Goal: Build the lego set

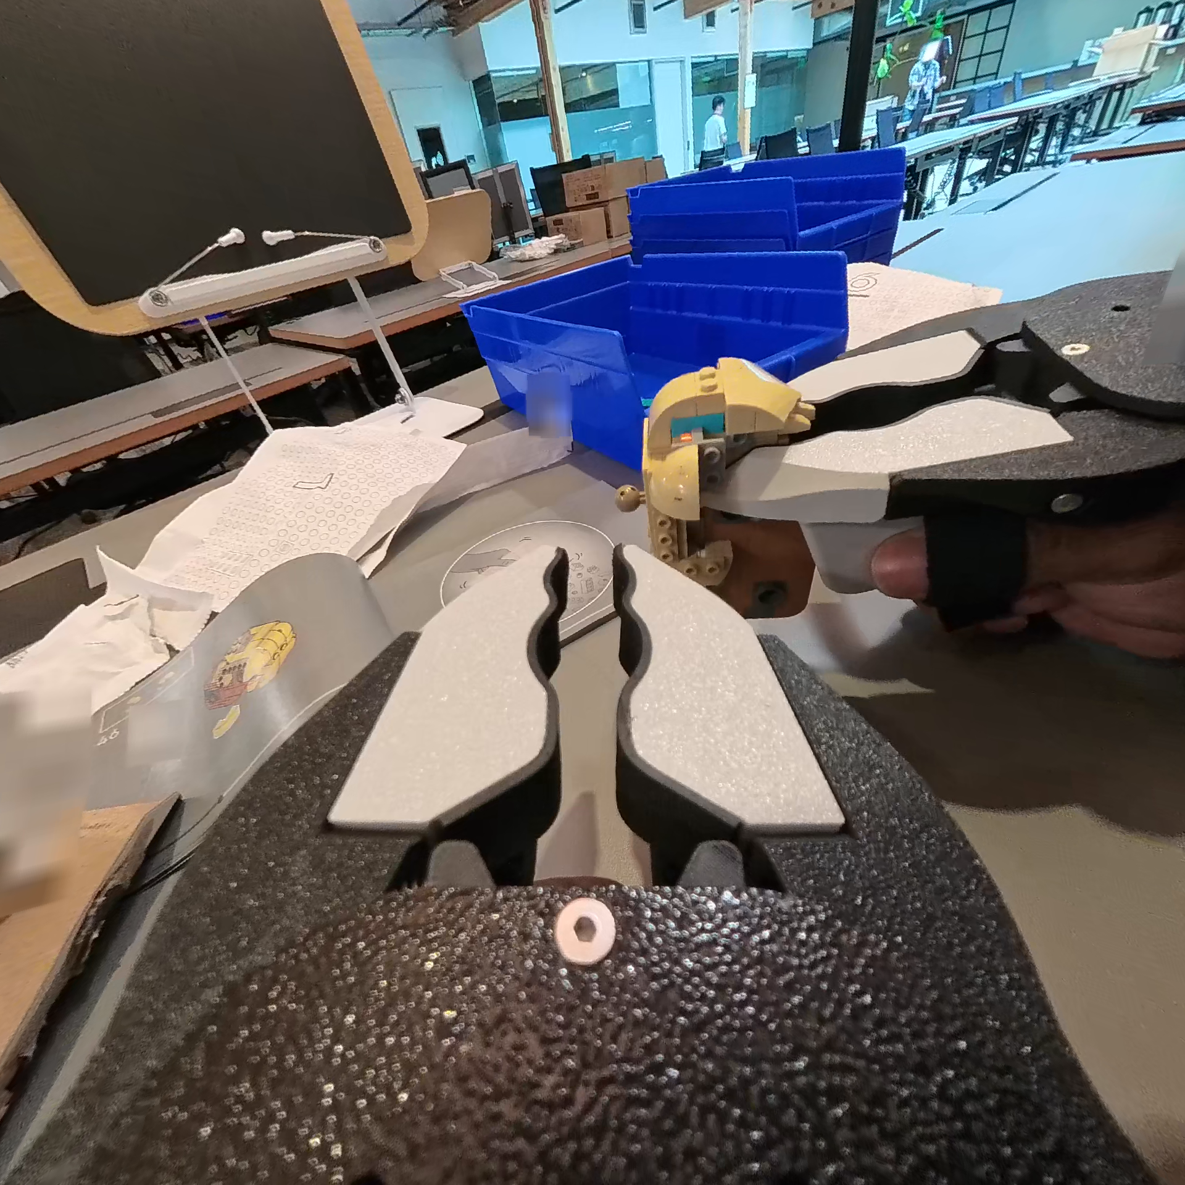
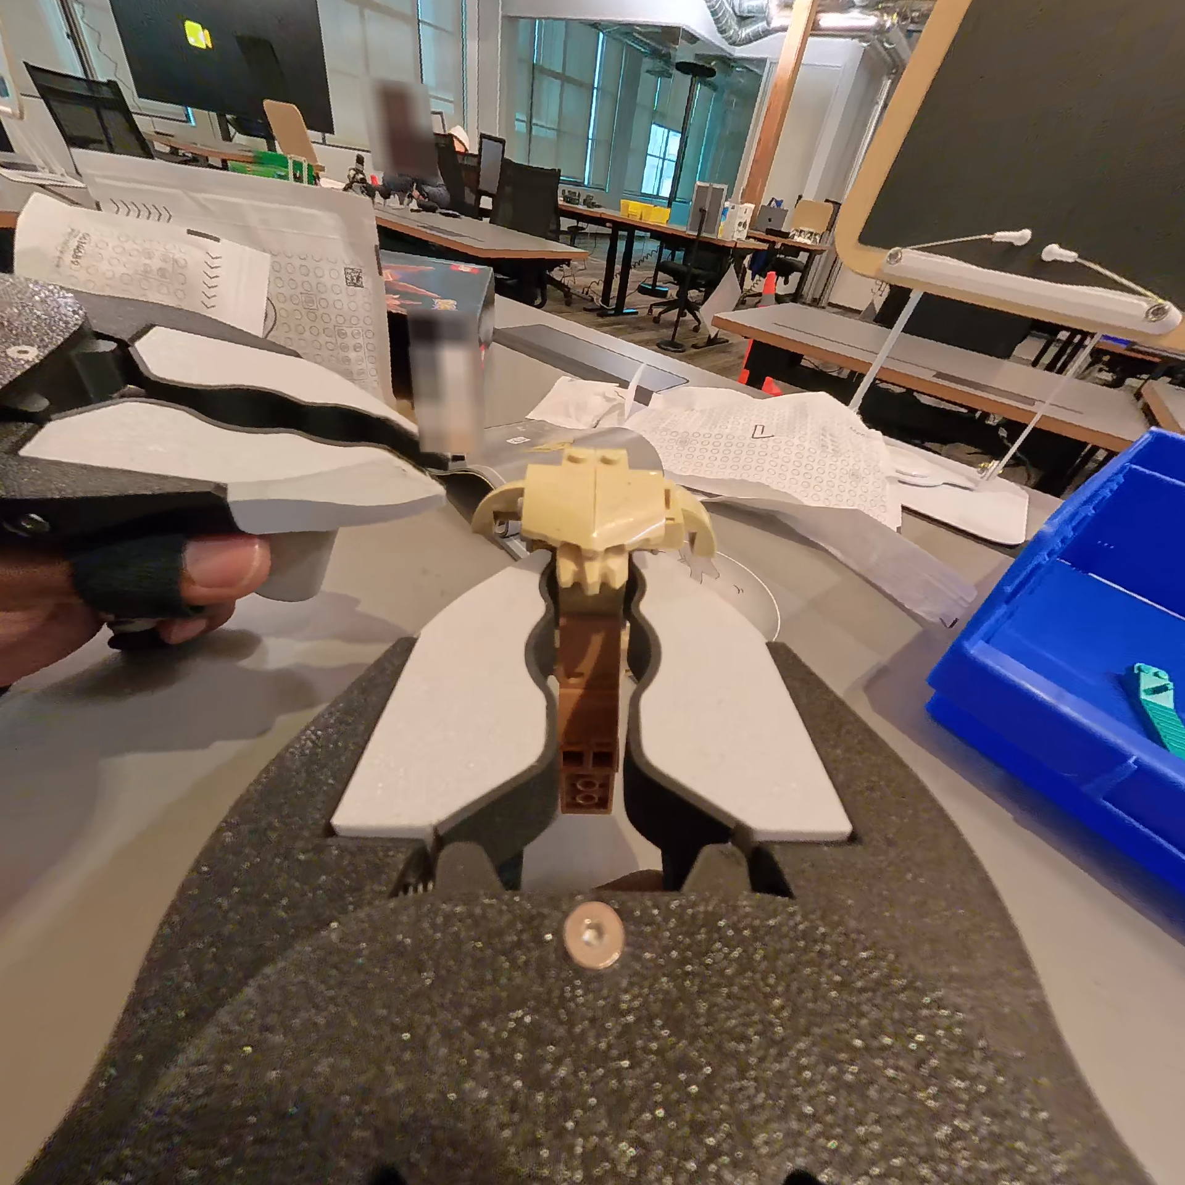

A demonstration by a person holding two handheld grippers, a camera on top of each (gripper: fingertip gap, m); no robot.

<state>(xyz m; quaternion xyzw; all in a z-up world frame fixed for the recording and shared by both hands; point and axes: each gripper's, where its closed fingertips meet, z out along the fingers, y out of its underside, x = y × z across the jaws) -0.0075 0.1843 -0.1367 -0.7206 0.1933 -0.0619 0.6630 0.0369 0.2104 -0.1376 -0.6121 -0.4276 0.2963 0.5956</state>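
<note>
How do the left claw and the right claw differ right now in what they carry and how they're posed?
The right claw grips a tan and brown brick model between its fingers; the left claw has nothing between its fingers, which stand slightly apart.
The right claw holds its model lifted beside the blue bin; the left claw hovers over a round printed disc on the grey table.
Both share light grey fingers on black speckled bodies.
</note>
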